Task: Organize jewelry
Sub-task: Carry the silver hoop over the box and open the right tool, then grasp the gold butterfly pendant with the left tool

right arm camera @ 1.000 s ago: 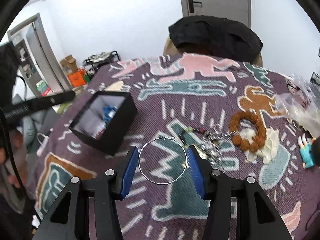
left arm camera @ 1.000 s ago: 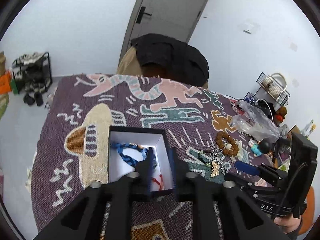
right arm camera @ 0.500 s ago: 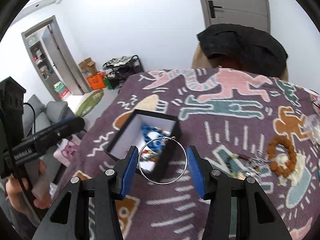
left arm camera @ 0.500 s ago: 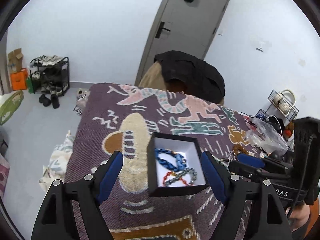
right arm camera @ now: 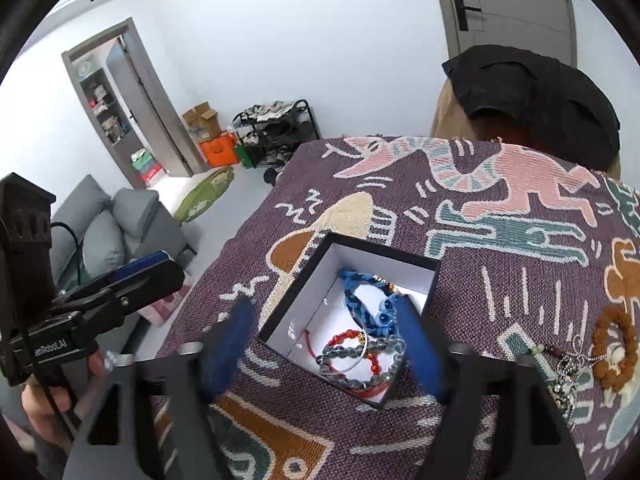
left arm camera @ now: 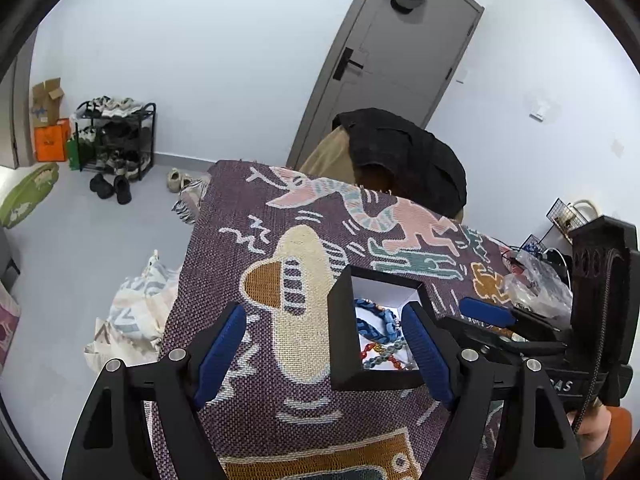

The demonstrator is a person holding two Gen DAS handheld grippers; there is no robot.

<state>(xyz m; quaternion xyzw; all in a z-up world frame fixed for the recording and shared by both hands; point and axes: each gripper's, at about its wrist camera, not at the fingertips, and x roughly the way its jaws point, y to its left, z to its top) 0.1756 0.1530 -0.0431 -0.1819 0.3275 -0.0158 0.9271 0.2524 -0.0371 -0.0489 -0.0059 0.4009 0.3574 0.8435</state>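
A black jewelry box [right arm camera: 304,292] with a white inside stands on the purple patterned cloth [right arm camera: 500,280]. In it lie a blue braided bracelet [right arm camera: 360,300], a red and grey bead bracelet [right arm camera: 360,354] and a thin silver hoop [right arm camera: 362,354]. My right gripper [right arm camera: 326,346] is open above the box, empty, its fingers blurred. My left gripper [left arm camera: 322,354] is open over the box's left wall [left arm camera: 340,332], holding nothing. The right gripper also shows in the left wrist view [left arm camera: 486,312].
Loose jewelry lies on the cloth at the right: a brown bead bracelet [right arm camera: 614,344] and a silver chain tangle [right arm camera: 568,372]. A chair with a black jacket [right arm camera: 536,92] stands behind the table. A plastic bag [left arm camera: 536,284] lies at the right edge. The table's left edge drops to the floor.
My right gripper carried the silver hoop from the cloth to above the box, opened wide and dropped it in. My left gripper opened and pulled back from the box.
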